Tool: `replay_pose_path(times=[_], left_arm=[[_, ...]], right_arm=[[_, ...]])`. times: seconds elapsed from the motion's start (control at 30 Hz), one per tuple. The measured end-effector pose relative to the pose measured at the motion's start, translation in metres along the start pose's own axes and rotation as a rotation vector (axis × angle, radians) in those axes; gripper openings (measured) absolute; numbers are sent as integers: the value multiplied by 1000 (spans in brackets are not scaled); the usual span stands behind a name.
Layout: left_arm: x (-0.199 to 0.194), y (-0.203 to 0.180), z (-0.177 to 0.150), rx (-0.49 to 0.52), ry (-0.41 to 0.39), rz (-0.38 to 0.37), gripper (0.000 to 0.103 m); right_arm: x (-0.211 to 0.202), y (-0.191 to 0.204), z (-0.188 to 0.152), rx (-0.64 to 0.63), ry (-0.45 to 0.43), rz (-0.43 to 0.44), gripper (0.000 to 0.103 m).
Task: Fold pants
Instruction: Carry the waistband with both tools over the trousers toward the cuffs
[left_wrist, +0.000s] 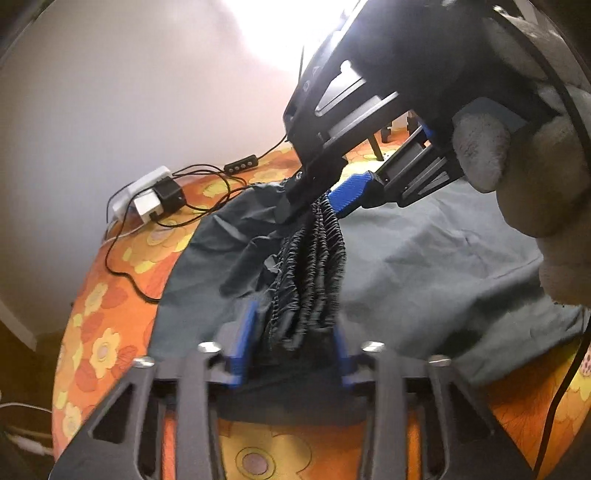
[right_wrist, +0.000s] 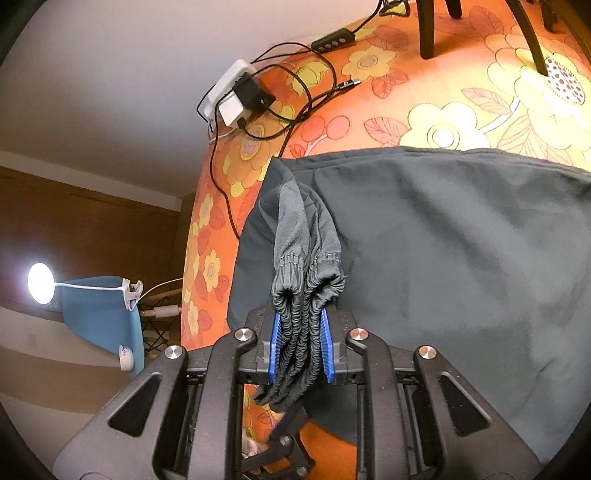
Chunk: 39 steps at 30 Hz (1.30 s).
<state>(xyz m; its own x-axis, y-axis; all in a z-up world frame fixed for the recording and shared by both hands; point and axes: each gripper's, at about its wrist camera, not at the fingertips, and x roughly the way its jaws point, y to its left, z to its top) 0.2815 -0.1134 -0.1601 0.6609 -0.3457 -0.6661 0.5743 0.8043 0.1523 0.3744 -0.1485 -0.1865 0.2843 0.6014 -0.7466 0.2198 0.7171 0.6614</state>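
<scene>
Dark grey pants (left_wrist: 424, 251) (right_wrist: 443, 240) lie spread on an orange flowered tablecloth (left_wrist: 110, 295) (right_wrist: 424, 92). Their elastic waistband (left_wrist: 310, 266) (right_wrist: 301, 332) is gathered into a tight ribbed bunch and lifted off the cloth. My right gripper (right_wrist: 301, 347) is shut on that bunch, blue pads pressed against both sides. From the left wrist camera, the right gripper (left_wrist: 317, 201) comes in from above, held by a gloved hand (left_wrist: 535, 177). My left gripper (left_wrist: 293, 347) clamps the lower end of the same bunch between its blue pads.
A white power strip with plugged chargers (left_wrist: 147, 199) (right_wrist: 236, 96) and black cables (left_wrist: 122, 266) (right_wrist: 221, 177) lies near the table's left edge. An inline switch (right_wrist: 334, 40) and dark furniture legs (right_wrist: 428, 29) stand farther back. A clip lamp (right_wrist: 40, 283) and blue chair (right_wrist: 99, 314) are beyond the table.
</scene>
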Motion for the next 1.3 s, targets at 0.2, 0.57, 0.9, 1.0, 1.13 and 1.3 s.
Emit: replay_pose_path(times=[0.2,0.57,0.9,1.0,1.13,1.3], left_arm=[[-5,0,8,-14,-4,-63,15],[-38,-36,38,-38,-58,-165,15],[-51,-114,62,6,-112,-281,14],[-54,-139,69,16,-128,-316,14],[-55,-173,75,22,-144,-357,14],[-50,-211,83,17,-145,-405,14]], right_arm=[[-11,-1,0,-16,-14,-1,19],[-68,0,-4,-93,-75,21,19],[-157,-49,-17,-106,-105,-8,19],[-184,-68,-24,-108,-122,-27,19],[-214,-92,-30,-98,-138,-47,19],[-247,-122,-40,-94,-152,-83,19]])
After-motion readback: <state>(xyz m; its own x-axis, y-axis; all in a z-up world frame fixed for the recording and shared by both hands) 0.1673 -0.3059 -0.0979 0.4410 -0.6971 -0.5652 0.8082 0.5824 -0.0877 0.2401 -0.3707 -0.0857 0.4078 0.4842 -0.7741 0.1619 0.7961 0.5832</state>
